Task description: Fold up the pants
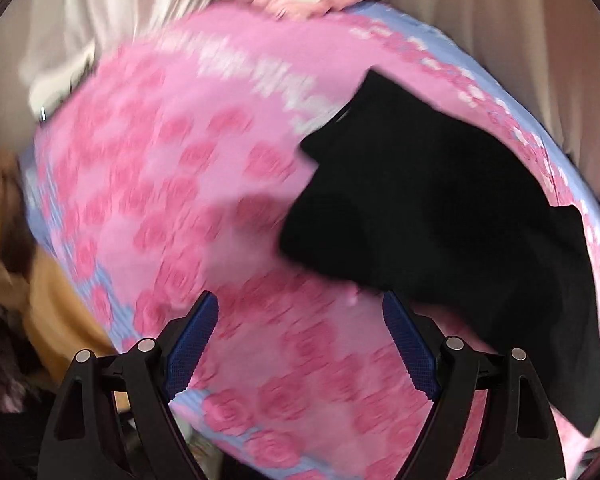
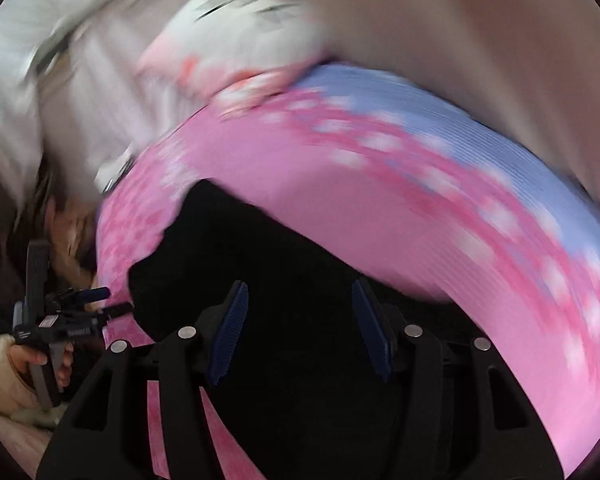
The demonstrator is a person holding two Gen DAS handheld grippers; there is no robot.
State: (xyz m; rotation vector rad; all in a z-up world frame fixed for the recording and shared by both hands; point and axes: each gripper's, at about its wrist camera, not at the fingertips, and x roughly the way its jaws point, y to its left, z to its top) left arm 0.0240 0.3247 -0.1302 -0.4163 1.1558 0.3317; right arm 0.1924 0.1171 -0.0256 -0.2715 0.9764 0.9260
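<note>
A: Lying on pink rose blanket (image 1: 172, 184), black pants (image 1: 440, 208), bunched.
B: Jaws?
A: Left gripper (image 1: 300, 344) spread, empty. Right gripper (image 2: 300, 332) parted over pants, not pinching.

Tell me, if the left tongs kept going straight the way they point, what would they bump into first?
Most likely the pink rose-patterned bedspread: it fills the gap between the open left tongs. The black pants lie just to the right of that line. Blur makes depth uncertain.
</note>
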